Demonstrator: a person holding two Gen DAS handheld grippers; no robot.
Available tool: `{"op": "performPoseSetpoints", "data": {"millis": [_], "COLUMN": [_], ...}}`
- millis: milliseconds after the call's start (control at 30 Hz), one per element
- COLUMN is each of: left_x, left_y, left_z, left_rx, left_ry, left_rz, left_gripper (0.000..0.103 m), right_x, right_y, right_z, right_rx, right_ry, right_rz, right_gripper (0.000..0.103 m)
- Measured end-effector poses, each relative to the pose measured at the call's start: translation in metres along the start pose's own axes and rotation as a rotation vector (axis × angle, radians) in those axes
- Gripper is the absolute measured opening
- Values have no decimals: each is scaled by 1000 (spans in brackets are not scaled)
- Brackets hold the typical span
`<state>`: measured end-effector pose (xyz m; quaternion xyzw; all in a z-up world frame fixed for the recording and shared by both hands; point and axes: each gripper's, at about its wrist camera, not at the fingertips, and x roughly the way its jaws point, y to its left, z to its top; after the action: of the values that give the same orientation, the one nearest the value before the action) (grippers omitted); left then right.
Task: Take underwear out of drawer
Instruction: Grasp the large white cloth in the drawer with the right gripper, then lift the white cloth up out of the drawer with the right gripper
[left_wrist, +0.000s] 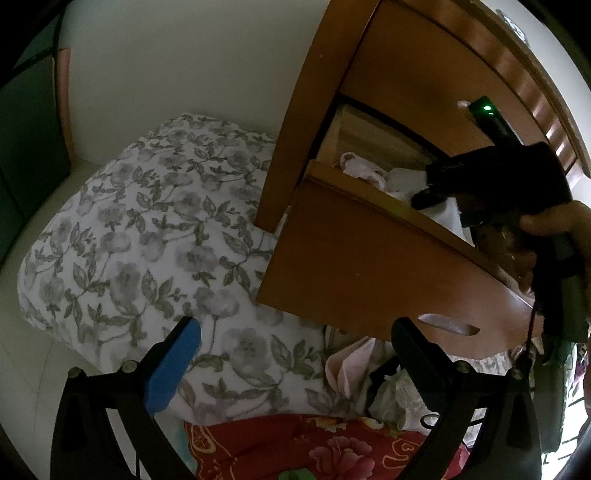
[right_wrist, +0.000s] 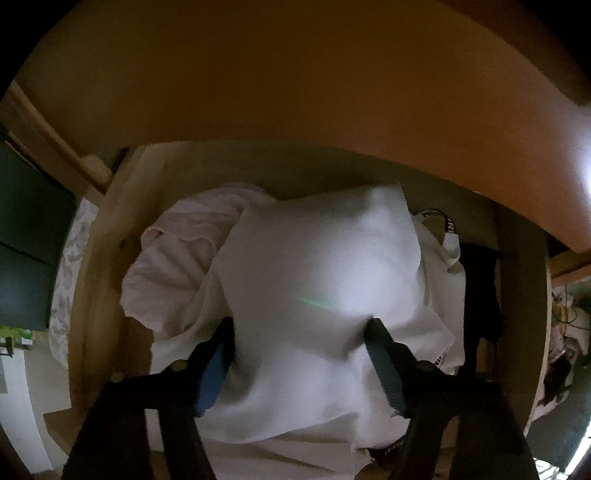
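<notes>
Wooden cabinet (left_wrist: 424, 74) seen beside a bed, drawer (left_wrist: 354, 258) pulled out over it. Bed covered by a leaf-print quilt (left_wrist: 147, 229); red floral blanket (left_wrist: 314, 446) at its near edge; pink and pale garments (left_wrist: 354, 373) heaped below the drawer front.

Drawer filled with clothes: white underwear (right_wrist: 317, 280) on top at centre, pink garment (right_wrist: 177, 254) at left, dark item (right_wrist: 480, 291) at right, printed waistband (right_wrist: 448, 225) at back right.

Right hand-held gripper (right_wrist: 299, 328) pointed steeply down into the drawer; fingers part-closed and pressed into the white underwear, a fold bunched between the pads. Underwear not yet lifted out.

Left hand-held gripper (left_wrist: 295, 332) held above the bed in front of the drawer, jaws wide apart, nothing between them.
</notes>
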<state>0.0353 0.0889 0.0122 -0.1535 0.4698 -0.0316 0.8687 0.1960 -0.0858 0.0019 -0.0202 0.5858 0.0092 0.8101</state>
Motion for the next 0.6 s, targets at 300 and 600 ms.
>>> {"op": "performPoseSetpoints", "data": {"millis": [300,600], "left_x": [-1,-4], "left_y": [-4,-12], "left_z": [-1,-4], "left_rx": [9,33], "left_ry": [11,14], "left_rz": [1,1], "left_gripper": [103,103], "right_x": [-28,-62], "right_y": [-42,-61], "right_z": [-23,-61], "right_rx": [58,65], "right_ry": [-63,-153], "right_rz": [62,113], "right_gripper": [32,23]}}
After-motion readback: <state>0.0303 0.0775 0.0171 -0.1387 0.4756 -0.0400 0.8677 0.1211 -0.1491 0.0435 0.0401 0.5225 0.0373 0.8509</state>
